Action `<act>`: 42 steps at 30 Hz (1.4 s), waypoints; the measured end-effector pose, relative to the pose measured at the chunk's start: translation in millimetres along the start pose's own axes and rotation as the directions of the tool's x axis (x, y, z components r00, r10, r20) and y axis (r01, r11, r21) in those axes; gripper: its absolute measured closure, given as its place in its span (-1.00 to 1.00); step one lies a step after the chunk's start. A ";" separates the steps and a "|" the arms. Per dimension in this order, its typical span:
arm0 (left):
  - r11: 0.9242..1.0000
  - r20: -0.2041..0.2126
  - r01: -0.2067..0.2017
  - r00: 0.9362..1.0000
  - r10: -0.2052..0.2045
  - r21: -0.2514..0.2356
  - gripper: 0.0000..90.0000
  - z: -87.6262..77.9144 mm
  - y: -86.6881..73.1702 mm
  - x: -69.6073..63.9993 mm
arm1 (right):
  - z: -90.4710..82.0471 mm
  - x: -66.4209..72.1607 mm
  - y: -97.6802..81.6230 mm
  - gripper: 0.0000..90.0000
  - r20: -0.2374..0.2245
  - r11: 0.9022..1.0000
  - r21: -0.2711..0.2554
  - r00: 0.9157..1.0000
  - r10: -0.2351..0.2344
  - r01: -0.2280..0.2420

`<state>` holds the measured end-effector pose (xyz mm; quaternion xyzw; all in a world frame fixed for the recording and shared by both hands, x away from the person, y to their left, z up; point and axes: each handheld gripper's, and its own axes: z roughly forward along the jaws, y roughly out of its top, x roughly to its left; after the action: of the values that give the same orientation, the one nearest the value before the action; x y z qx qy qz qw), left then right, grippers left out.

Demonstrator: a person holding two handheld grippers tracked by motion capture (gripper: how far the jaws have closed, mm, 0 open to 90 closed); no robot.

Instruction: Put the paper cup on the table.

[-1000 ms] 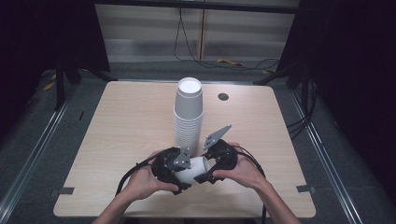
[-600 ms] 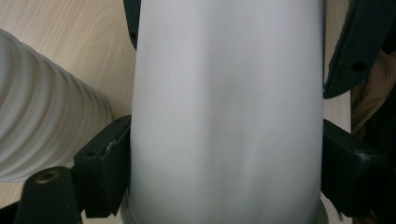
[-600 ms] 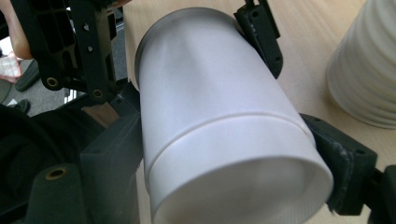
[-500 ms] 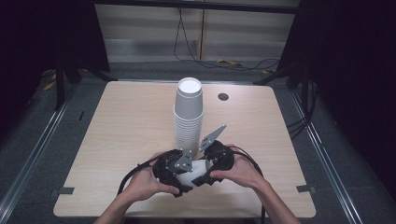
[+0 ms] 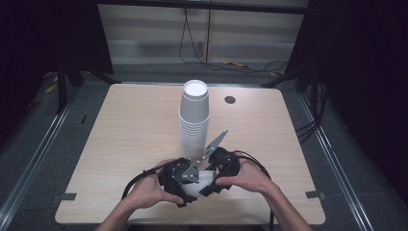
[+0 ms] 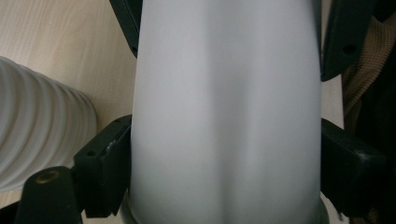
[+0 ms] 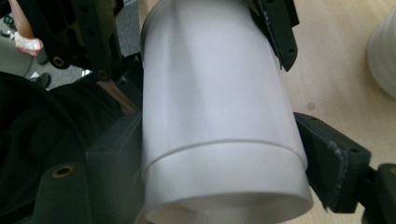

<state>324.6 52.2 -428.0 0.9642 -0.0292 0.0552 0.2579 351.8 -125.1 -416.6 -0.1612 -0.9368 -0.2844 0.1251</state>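
A tall stack of white paper cups (image 5: 194, 120) stands upright at the table's middle. In front of it, near the front edge, a white cup (image 5: 199, 183) lies on its side between both grippers. My left gripper (image 5: 175, 182) is shut on the cup (image 6: 224, 107) from the left, and my right gripper (image 5: 220, 169) is shut on it from the right. In the right gripper view the cup (image 7: 215, 93) shows a step line near its wide end, as if two cups are nested. My right gripper (image 7: 222, 158) clamps the wide end. My left gripper (image 6: 226, 163) presses both sides.
The light wooden table (image 5: 120, 134) has bare room left and right of the stack. A small dark round hole (image 5: 230, 99) sits at the back right. The ribbed side of the stack (image 6: 42, 135) is close beside the left gripper. Cables trail from both grippers.
Both grippers, still holding the cup, have drifted slightly toward the front edge, and the right one has come a little nearer the left. The stack has not moved.
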 end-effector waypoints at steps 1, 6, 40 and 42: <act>1.000 -0.003 0.002 1.000 -0.002 -0.002 -0.64 0.2 0.1 -0.3 | 0.2 0.4 0.2 -0.53 0.006 1.000 0.012 1.000 -0.007 0.007; 1.000 -0.007 0.000 1.000 0.000 -0.011 -0.64 -0.8 0.5 0.3 | -2.2 1.3 0.7 -0.51 0.007 1.000 0.017 1.000 -0.013 0.013; 0.928 -0.011 0.151 0.986 -0.165 -0.340 -0.63 -24.5 -20.7 3.7 | -14.3 5.5 -10.0 -0.47 0.075 0.998 -0.039 0.996 -0.039 0.042; 0.915 -0.005 0.173 0.982 -0.187 -0.364 -0.63 -26.5 -23.8 4.6 | -14.7 5.1 -13.6 -0.47 0.079 0.998 -0.050 0.996 -0.030 0.034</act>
<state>328.7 85.9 -416.5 0.8974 0.0552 0.0443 0.4356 344.1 -143.0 -409.8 -0.1604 -0.9357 -0.3039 0.0797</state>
